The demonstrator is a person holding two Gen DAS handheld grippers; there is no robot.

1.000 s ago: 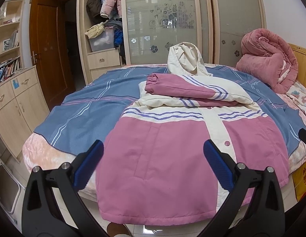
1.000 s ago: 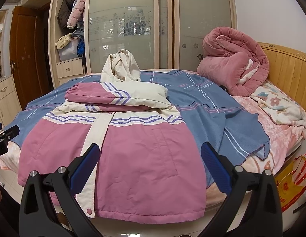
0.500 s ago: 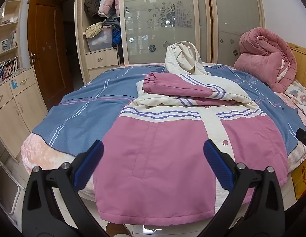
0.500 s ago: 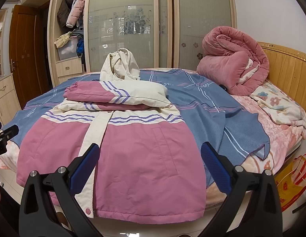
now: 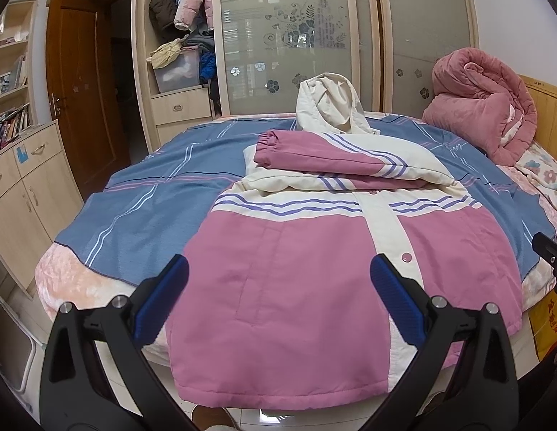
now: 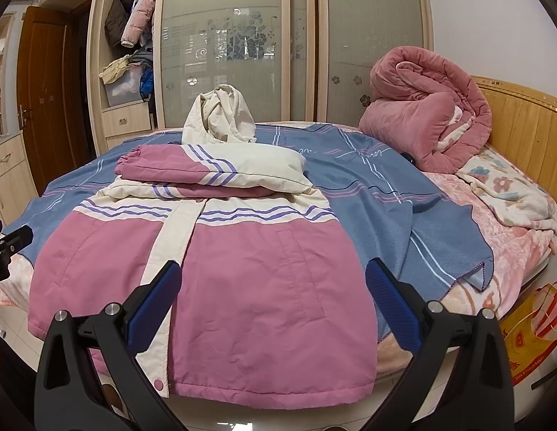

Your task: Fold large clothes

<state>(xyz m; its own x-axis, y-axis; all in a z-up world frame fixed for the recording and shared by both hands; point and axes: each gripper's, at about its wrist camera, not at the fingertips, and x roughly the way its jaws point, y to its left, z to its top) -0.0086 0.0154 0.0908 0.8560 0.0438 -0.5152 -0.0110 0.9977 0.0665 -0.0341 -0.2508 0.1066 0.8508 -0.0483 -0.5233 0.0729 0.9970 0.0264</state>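
Note:
A pink and cream hooded jacket lies front up on the bed, its hem hanging over the near edge. Both sleeves are folded across the chest and the cream hood stands up at the far end. The jacket also shows in the right wrist view. My left gripper is open and empty, hovering over the jacket's lower left half. My right gripper is open and empty over its lower right half.
The bed has a blue striped blanket over a pink sheet. A rolled pink quilt lies by the wooden headboard. A wardrobe with frosted sliding doors stands behind. A cabinet stands left; an orange bag sits on the floor at right.
Both grippers have drifted slightly nearer and lower toward the jacket's hem. Both stay open and the jacket has not moved.

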